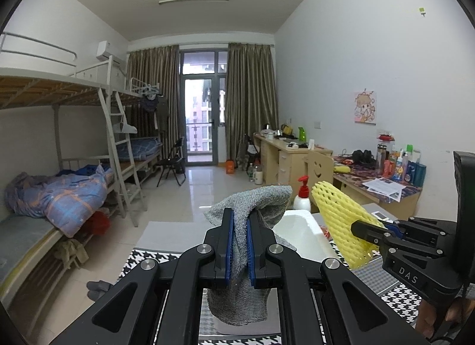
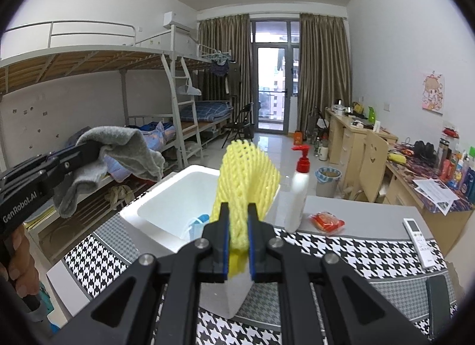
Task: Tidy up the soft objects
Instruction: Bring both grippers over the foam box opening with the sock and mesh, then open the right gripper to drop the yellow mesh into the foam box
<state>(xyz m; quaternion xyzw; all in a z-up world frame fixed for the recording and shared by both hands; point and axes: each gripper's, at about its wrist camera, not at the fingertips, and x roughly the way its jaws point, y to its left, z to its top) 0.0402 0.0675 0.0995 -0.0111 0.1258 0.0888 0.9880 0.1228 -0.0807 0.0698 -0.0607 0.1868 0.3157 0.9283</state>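
Left hand-held gripper (image 1: 240, 220): I clamp the grey cloth (image 1: 252, 205), aloft at 9 o'clock of the white box (image 2: 166, 205).
Right hand-held gripper (image 2: 238, 220): I pinch the yellow foam net (image 2: 246, 173) above the box.
Risk: the limp cloth may snag the box rim; the springy net may bounce out.

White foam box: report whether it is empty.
Not empty. The right wrist view shows something blue and white inside the white foam box, low against its near wall.

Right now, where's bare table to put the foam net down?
Free: houndstooth cloth between snack packet and remote; grey tabletop behind them. White foam box has room beside a blue item. Crowded: pump bottle against the box.
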